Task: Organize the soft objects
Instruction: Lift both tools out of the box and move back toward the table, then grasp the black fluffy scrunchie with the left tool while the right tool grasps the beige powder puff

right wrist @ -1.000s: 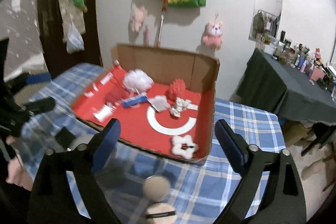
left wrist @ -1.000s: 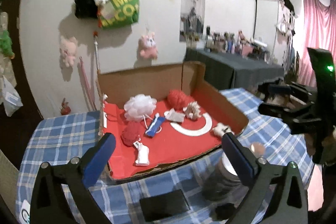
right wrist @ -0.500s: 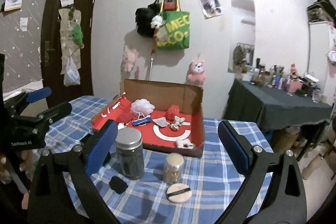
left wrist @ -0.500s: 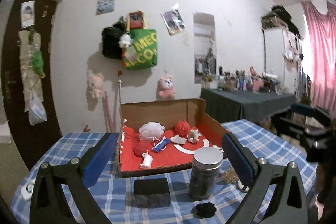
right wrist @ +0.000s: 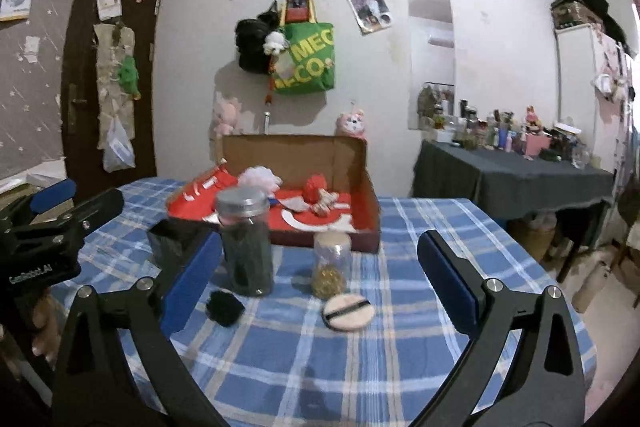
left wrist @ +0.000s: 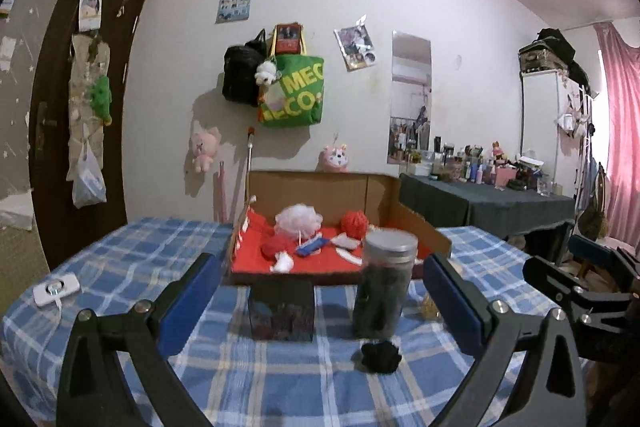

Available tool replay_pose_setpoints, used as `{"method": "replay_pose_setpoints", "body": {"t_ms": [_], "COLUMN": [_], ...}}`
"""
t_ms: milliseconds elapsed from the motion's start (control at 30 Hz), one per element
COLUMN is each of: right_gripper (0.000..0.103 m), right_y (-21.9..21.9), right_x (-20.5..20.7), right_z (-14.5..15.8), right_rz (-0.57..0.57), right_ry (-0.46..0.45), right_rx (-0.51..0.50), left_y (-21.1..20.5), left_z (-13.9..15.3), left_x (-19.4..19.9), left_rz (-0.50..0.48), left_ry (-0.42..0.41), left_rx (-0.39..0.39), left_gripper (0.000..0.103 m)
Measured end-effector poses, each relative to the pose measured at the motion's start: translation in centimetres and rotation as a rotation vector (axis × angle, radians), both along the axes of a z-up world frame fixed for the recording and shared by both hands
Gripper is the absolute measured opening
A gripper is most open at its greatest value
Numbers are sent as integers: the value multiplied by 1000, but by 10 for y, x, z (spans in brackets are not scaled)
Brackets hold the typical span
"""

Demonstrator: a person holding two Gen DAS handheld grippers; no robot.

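A black fluffy puff lies on the blue checked tablecloth; it also shows in the right wrist view. A beige powder puff lies to its right. A tall dark jar with a silver lid and a small jar stand behind them. A cardboard box with a red lining holds a white mesh pouf, red poufs and small soft items. My left gripper and right gripper are open and empty, low over the table's near side.
A black box stands beside the tall jar. A white device lies at the table's left edge. A dark-clothed side table with bottles stands right. A door is at left.
Both grippers have pulled back and dropped lower, from above the box to near table level. The jars and puffs have come into view in front. Both stay open.
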State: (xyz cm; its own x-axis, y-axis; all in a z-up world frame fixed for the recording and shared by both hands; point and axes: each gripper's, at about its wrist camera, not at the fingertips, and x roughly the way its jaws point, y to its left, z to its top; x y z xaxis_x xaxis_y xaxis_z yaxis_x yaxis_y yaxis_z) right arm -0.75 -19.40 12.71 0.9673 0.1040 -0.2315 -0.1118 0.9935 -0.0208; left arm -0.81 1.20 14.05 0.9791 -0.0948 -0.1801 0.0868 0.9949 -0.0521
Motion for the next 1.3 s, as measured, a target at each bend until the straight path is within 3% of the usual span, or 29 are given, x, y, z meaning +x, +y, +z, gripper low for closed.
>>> {"method": "replay_pose_setpoints", "body": {"t_ms": [200, 633, 1000, 1300], "right_gripper": [100, 100, 100, 100], "right_y": [0, -7, -12, -22], "right_x": [6, 25, 35, 65], "right_z": [-30, -86, -96, -90], "right_rz": [-25, -55, -56, -30], "right_ry": [64, 211, 272, 352], "right_rx": [-12, 12, 27, 17], "left_y": [1, -5, -12, -19], "left_z": [-29, -86, -104, -102], "left_x": [3, 15, 28, 44], "left_rz": [-1, 33, 34, 1], "left_ry": [85, 218, 306, 364], "left_rx": [-34, -10, 1, -14], "left_gripper": [103, 103, 103, 103]}}
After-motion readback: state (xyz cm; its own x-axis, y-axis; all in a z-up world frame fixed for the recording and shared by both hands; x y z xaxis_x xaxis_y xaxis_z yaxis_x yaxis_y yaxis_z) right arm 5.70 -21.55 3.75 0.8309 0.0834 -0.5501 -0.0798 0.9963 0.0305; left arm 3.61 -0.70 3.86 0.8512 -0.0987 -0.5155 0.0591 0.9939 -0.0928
